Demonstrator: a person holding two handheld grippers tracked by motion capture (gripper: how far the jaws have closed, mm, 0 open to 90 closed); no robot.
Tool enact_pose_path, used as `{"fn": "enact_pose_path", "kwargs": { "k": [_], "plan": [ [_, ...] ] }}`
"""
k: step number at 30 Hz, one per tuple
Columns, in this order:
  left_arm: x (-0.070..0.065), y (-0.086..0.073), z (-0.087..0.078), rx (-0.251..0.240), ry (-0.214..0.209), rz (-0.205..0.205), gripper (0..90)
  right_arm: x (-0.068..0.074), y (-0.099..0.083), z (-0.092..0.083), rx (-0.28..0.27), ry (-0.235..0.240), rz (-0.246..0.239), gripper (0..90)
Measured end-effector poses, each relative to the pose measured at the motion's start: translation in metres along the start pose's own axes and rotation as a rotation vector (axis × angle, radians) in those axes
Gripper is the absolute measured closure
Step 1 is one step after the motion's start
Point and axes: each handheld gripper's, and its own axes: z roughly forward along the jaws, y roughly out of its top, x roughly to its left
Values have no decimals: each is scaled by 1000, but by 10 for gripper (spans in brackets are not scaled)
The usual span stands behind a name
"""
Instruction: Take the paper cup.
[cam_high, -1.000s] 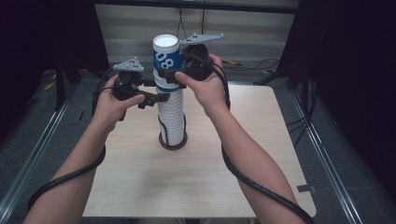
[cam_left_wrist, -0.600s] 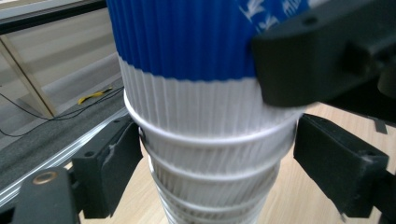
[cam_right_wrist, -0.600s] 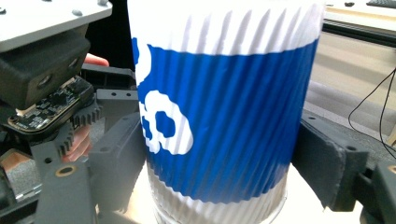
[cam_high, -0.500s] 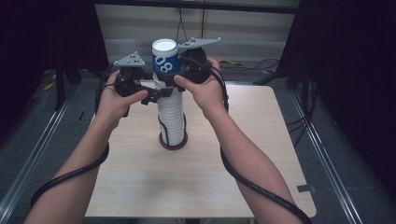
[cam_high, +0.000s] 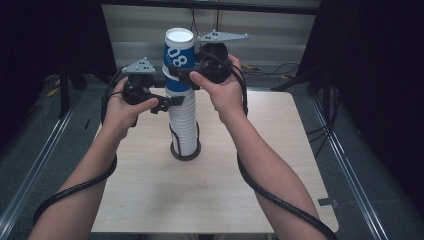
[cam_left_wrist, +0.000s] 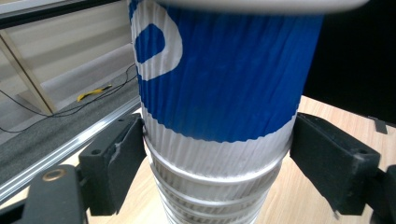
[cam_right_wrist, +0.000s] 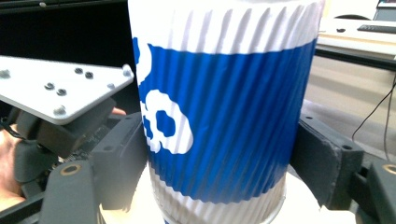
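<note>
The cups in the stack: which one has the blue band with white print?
Only the top cup; the right gripper grips it. The cups nested below show plain white ribbed sides down to the table.

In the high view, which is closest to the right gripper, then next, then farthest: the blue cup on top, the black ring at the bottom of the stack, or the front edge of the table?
From the right gripper:
1. Blue cup, between its jaws, top of the stack.
2. Black ring, at the stack's foot, mid-table.
3. Front table edge, nearest the person.

Bare forearms, no sleeves. Black left gripper (cam_high: 167, 101) and right gripper (cam_high: 175, 72) — blocky matte jaws, brass-ringed screws, grey three-cornered plates studded with screws — trailing thick black cables along each arm.
</note>
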Motion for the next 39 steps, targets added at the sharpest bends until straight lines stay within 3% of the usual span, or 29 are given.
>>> {"fn": "enact_pose_path", "kwargs": {
  "k": [8, 14, 29, 31, 32, 39],
  "plan": [
    [-1, -2, 2, 11, -12, -11, 177, -1, 3, -8, -20, 3, 4, 230],
    [-2, -3, 2, 7, -15, -12, 178, 2, 9, -14, -11, -12, -31, 228],
    [0, -9, 0, 20, -14, -19, 196, -4, 23, -38, -66, -32, -22, 226],
    [1, -10, -1, 32, -24, -28, 248, -8, 22, -45, -71, -36, -15, 226],
    [1, -10, -2, 44, -13, 0, 248, -8, 22, -45, -71, -36, -15, 226],
    [-2, -12, -5, 36, -13, -14, 289, -21, 7, -65, -66, -59, 0, 225]
  ]
}}
